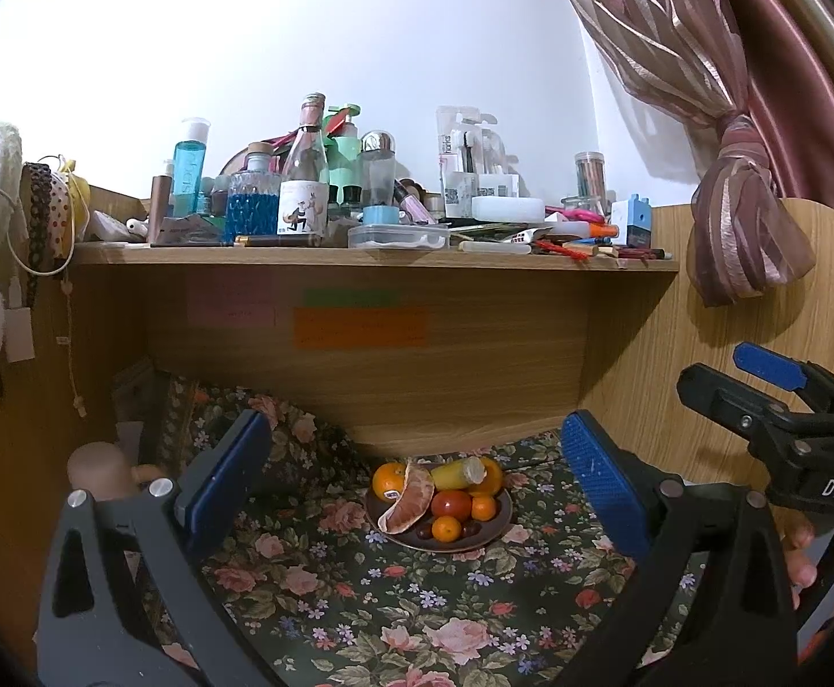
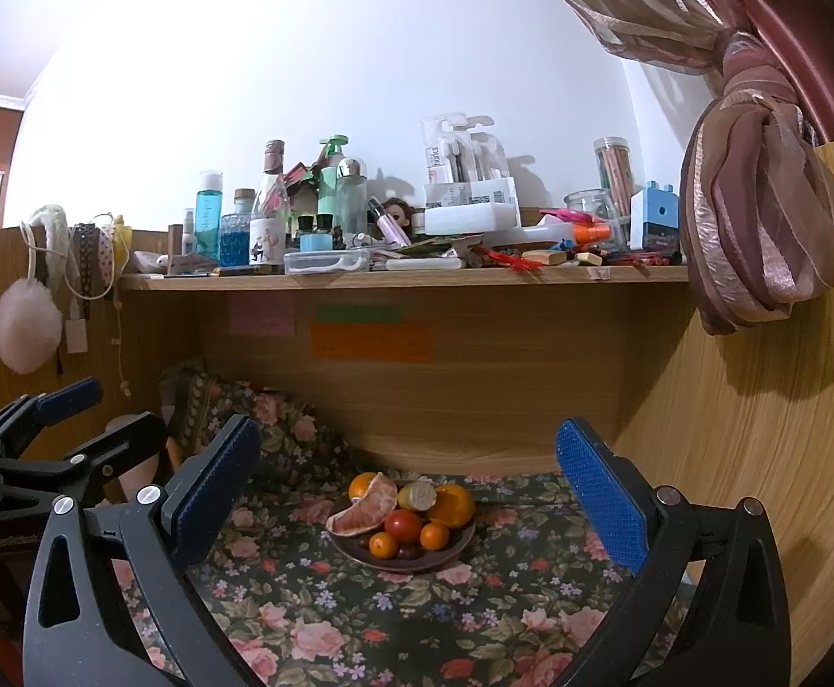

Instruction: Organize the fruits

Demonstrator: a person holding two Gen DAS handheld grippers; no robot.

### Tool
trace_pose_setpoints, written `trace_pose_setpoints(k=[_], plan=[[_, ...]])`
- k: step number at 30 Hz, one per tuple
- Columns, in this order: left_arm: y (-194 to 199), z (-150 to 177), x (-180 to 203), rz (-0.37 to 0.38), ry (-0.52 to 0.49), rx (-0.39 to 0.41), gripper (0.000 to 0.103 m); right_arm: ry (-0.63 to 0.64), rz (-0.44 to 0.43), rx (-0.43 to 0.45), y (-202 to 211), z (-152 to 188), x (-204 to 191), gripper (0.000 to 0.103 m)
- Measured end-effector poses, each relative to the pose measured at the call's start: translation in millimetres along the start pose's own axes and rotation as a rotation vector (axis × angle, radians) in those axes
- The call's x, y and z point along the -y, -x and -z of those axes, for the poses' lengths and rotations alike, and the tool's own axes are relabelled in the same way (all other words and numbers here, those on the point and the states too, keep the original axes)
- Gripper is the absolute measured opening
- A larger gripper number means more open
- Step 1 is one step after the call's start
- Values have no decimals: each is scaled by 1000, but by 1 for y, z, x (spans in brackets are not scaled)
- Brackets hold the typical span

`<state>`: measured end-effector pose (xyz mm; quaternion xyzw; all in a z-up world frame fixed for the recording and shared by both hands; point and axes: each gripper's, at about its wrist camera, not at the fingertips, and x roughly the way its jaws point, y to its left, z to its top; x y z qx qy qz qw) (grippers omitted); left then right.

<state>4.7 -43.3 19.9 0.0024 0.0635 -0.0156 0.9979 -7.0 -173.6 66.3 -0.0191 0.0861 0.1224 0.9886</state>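
1. Brown and round, the plate (image 1: pixel 488 543) sits on the flowered cloth (image 1: pixel 359 618) near the back board of the desk, and we see it straight ahead between both pairs of fingers.
2. On the plate we count a peeled citrus half (image 1: pixel 408 498) leaning against a whole orange (image 1: pixel 389 478) at the left, a banana (image 1: pixel 459 472) lying across the back with its cut end turned to the right, a bigger orange (image 2: pixel 451 505) behind it, a red tomato (image 1: pixel 451 504) in the middle and two small tangerines (image 1: pixel 446 528) at the front.
3. Small dark fruits lie at the front rim beside the tangerines; we cannot tell what they are.
4. Our left gripper (image 1: pixel 417 475) hangs above the cloth with its blue pads spread wide, holding nothing and well short of the plate.
5. Our right gripper (image 2: pixel 408 486) is likewise wide apart and empty, hanging short of the plate.
6. Up on the wooden shelf (image 2: pixel 405 279) stand bottles, among them a glass one (image 1: pixel 253 200) part full of blue liquid, and a clear lidded box (image 1: pixel 398 236) at the front edge.
7. At the shelf's right end, a clear jar (image 2: pixel 611 169) holds pencils.
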Motion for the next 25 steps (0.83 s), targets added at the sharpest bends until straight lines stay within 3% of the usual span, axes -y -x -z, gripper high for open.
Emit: trace_pose_setpoints(k=[25], plan=[[-4, 2, -4, 9, 0, -11, 103, -2, -31, -18, -11, 2, 0, 103]])
